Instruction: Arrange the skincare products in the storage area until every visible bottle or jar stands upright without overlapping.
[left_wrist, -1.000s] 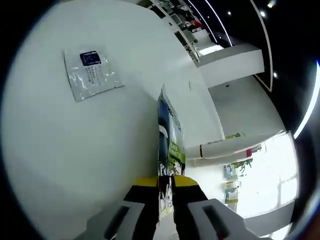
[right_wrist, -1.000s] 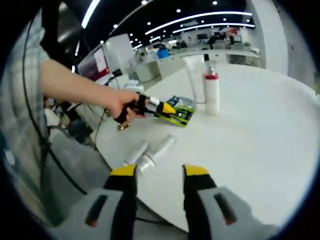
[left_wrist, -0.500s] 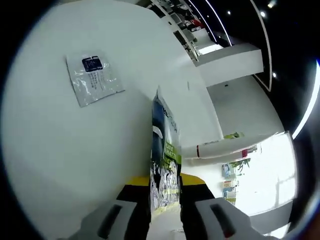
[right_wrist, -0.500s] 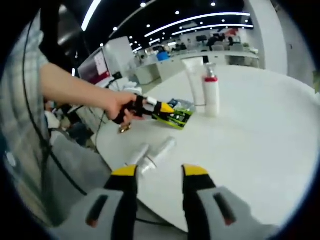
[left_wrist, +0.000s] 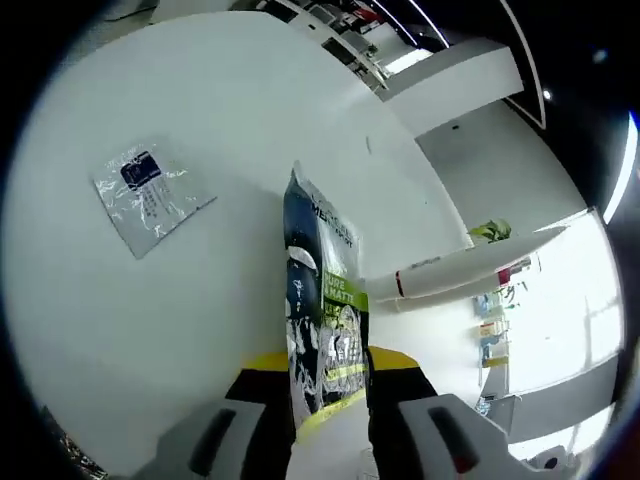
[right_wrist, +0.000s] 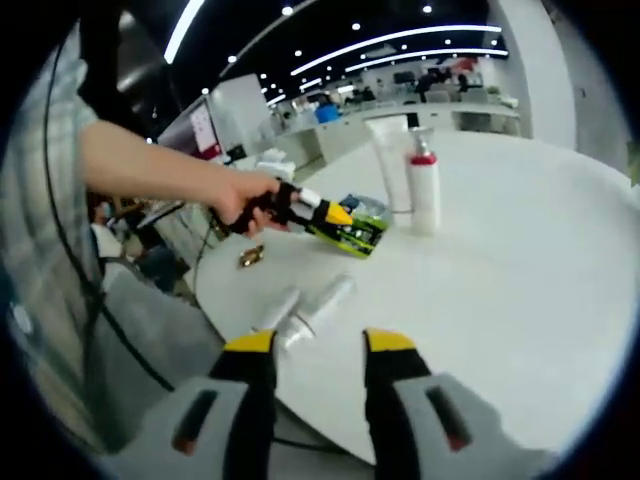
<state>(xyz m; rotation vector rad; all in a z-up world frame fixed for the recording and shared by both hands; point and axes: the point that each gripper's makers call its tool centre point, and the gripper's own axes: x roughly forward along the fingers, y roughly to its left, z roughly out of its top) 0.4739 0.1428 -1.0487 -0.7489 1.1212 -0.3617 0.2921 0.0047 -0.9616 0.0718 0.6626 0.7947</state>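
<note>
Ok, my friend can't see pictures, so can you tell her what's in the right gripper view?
A person's hand holds the left gripper shut on a green packet above a round white table. Behind stand a white tube and a pump bottle; another bottle lies flat near the open right gripper.

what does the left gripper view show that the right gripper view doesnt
Left gripper view alone: a flat silver sachet lying on the white table.

Right gripper view alone: a clear bottle lying on its side near the table edge, a small gold object, and the open right gripper.

Both: the green packet clamped in the left gripper, plus the upright white tube and red-collared bottle.
</note>
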